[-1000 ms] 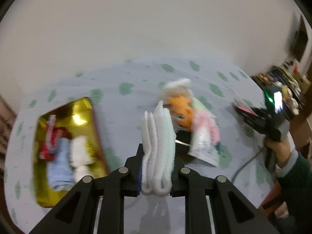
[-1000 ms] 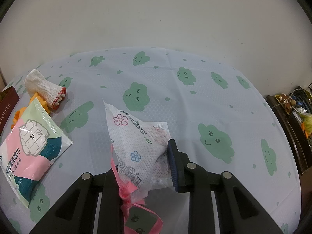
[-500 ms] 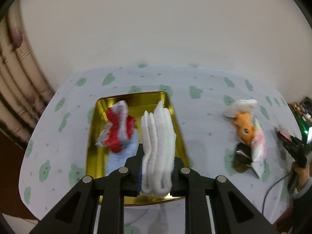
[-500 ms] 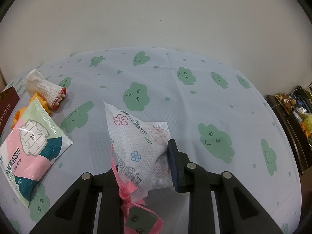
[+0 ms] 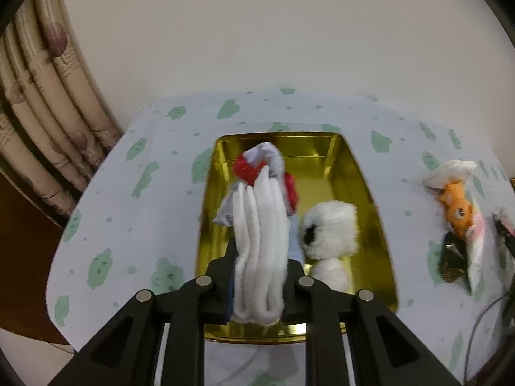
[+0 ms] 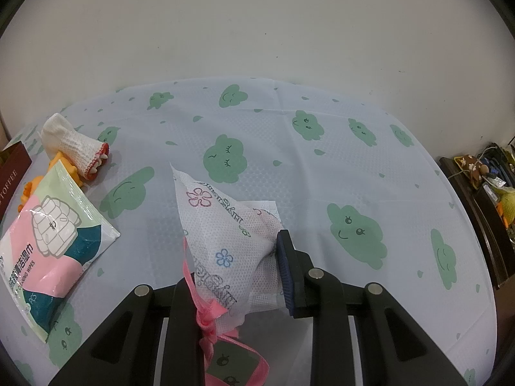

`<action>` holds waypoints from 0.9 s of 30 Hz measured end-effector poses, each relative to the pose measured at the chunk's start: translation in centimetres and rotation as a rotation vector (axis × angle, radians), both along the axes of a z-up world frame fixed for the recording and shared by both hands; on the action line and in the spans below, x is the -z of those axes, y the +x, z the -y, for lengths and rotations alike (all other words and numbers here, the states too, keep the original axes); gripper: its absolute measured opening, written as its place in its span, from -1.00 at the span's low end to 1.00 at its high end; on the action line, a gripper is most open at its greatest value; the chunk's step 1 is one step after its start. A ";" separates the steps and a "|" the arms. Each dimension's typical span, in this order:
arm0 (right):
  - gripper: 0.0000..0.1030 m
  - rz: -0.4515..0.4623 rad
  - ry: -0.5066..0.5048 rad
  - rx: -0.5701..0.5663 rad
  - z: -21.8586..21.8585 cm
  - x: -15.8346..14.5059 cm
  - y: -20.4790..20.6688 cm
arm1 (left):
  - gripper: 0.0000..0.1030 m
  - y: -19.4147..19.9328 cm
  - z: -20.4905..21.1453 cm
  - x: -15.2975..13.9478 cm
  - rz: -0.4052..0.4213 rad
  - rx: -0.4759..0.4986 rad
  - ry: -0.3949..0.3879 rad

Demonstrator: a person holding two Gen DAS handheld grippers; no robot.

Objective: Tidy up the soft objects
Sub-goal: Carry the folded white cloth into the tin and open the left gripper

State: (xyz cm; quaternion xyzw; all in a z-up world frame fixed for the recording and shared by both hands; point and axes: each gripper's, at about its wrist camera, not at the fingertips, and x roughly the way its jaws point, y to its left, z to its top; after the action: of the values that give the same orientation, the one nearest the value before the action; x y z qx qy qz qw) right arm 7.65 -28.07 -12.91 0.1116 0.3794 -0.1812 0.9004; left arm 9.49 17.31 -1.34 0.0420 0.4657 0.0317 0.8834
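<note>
My left gripper [image 5: 259, 284] is shut on a folded white fluffy cloth [image 5: 260, 241] and hangs over the gold tin [image 5: 370, 193]. Inside the tin lie a red and white cloth [image 5: 257, 164], a blue cloth partly hidden behind my cloth, and a white fluffy toy [image 5: 331, 231]. My right gripper [image 6: 235, 276] is shut on a white sachet with flower prints [image 6: 225, 231] tied with a pink ribbon [image 6: 209, 318], held just over the tablecloth. An orange plush [image 5: 457, 209] and a white knitted glove [image 6: 74, 148] lie on the table.
A pack of wet wipes [image 6: 48, 238] lies left of the sachet, over part of the orange plush [image 6: 32, 189]. A brown box [image 6: 11, 170] stands at the far left. A curtain [image 5: 42, 122] hangs beyond the table's left edge. Cluttered dark shelves [image 6: 482, 186] stand at the right.
My left gripper has swung left with the white cloth, from beside the plush and wipes to over the gold tin, which now sits centred. The right gripper and its sachet have not moved.
</note>
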 end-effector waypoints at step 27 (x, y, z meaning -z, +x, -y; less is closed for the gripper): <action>-0.52 -0.005 -0.003 0.001 0.0 0.0 0.2 | -0.61 1.5 -1.3 3.9 -0.050 -0.048 0.080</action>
State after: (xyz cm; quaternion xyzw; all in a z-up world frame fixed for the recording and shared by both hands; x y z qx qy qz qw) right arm 7.87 -28.08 -12.91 0.1101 0.3812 -0.1827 0.8996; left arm 11.04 18.56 -5.24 0.0667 0.4869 0.0706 0.8681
